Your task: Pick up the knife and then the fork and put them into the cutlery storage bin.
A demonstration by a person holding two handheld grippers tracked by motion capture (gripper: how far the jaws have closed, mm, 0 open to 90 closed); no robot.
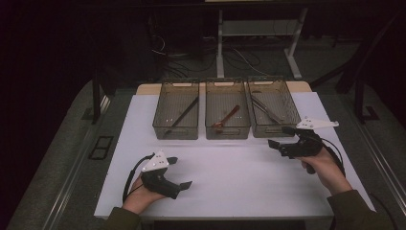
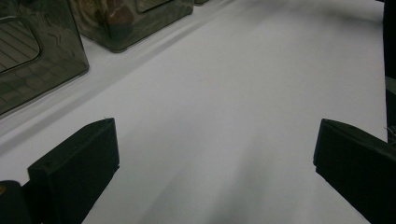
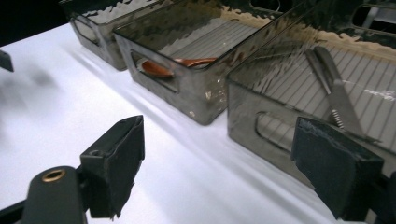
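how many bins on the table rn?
3, in a row along the far edge of the white table: left bin with a dark stick-like tool, middle bin with a brown spoon, right bin with metal tongs.

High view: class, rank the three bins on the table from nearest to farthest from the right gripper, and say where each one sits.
1. Right bin, just beyond the right gripper, holding metal tongs.
2. Middle bin, in the centre of the row, holding a brown spoon.
3. Left bin, at the far end of the row, holding a dark stick-like utensil.
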